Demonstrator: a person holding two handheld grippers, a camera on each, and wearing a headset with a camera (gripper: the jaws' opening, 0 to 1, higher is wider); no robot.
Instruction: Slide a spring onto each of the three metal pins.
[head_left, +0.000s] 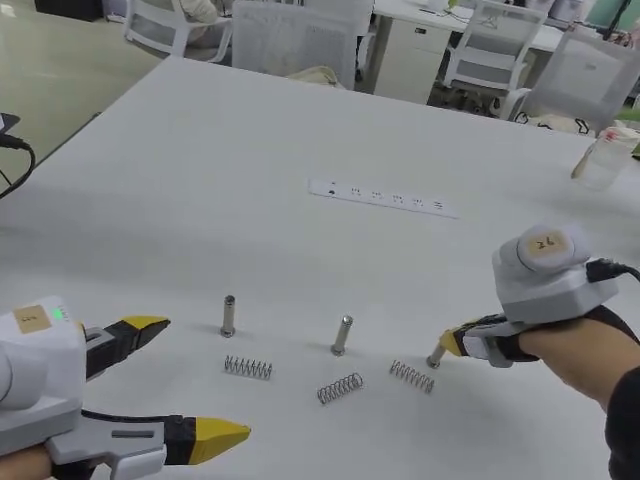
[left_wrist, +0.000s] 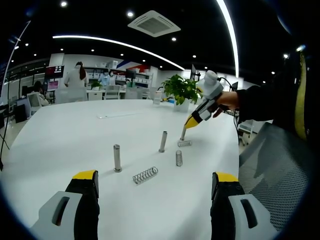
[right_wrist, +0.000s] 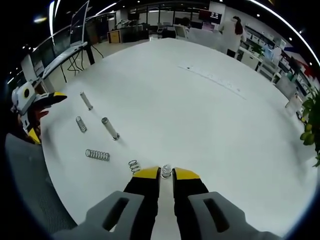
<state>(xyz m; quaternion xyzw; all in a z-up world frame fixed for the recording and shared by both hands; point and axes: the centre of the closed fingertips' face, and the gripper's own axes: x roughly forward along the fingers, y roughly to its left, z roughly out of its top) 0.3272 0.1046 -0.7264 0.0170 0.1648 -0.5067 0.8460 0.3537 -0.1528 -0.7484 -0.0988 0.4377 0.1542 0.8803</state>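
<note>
The left gripper (head_left: 190, 378) sits low at the near left of the head view and points to the right. Its jaws are spread wide with nothing between them. In the left gripper view its yellow-tipped fingers (left_wrist: 86, 176) stand far apart.

The right gripper (head_left: 450, 343) is held out on the right side and angled down and leftward, with its tips low at the bench surface. In the right gripper view the same gripper (right_wrist: 166, 175) has its jaws drawn almost together, clamped on the top of a metal pin (right_wrist: 166, 170). The right hand (head_left: 520, 345) grips the handle from behind. The forearm (head_left: 575, 362) runs off to the lower right, into a dark sleeve (head_left: 625, 430).
</note>
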